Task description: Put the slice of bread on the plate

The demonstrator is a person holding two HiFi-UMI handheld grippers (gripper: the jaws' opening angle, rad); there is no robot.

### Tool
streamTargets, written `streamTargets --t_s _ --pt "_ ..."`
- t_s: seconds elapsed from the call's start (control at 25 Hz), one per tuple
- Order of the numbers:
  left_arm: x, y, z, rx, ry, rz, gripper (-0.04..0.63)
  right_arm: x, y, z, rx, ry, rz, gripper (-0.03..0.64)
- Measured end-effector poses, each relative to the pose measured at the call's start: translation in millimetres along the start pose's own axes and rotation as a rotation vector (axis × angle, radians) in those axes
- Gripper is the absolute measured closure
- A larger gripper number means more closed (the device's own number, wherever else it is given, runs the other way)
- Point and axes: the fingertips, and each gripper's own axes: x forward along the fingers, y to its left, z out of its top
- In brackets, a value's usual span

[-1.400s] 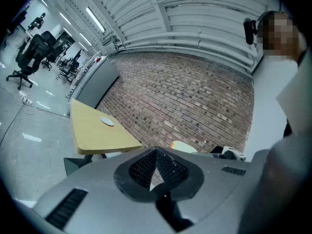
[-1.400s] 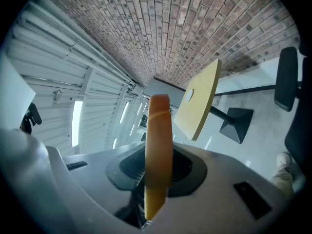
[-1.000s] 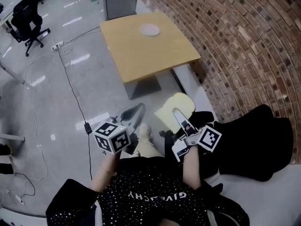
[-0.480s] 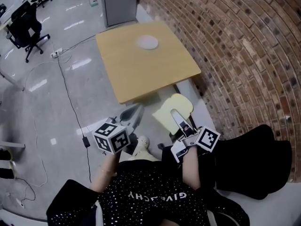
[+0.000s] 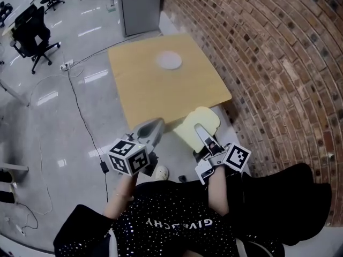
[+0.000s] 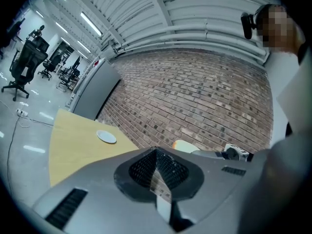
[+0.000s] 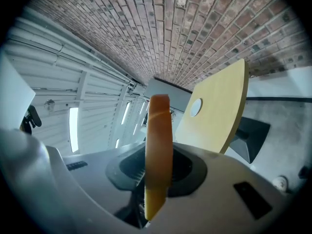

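Note:
A pale slice of bread (image 5: 194, 123) hangs level in the air just off the near edge of the yellow table (image 5: 144, 90), with my right gripper (image 5: 201, 131) shut on its near end. In the right gripper view the slice (image 7: 158, 145) stands edge-on between the jaws. A small white plate (image 5: 169, 61) sits on the table's far half and also appears as the plate (image 7: 195, 107) and the plate (image 6: 106, 137) in the two gripper views. My left gripper (image 5: 154, 128) is to the left of the bread, shut and holding nothing (image 6: 156, 165).
A brick wall (image 5: 268, 52) runs along the right side of the table. A grey cabinet (image 5: 140, 7) stands behind it. Black office chairs (image 5: 31, 28) and a floor cable (image 5: 80, 106) lie to the left. A black cushioned seat (image 5: 289, 208) is at my lower right.
Both grippers have travelled forward toward the table with the bread still gripped; the table's near edge now reaches the jaws, and the black seat has dropped back.

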Motion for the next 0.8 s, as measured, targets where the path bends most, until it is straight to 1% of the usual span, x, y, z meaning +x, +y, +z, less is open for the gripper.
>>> streamTargets --t_s 0.36,0.56,0.8 --pt "26 21 7 -0.01 -0.047 0.049 0.584 24 -15 25 -0.022 0.049 0.027 0.522" --pt "27 22 4 -0.008 -0.041 0.068 0.584 26 -18 25 -0.011 0.065 0.036 0.522" --pt "22 27 13 0.014 -0.061 0.098 0.584 16 -21 25 0.024 0.027 0.035 0.522"
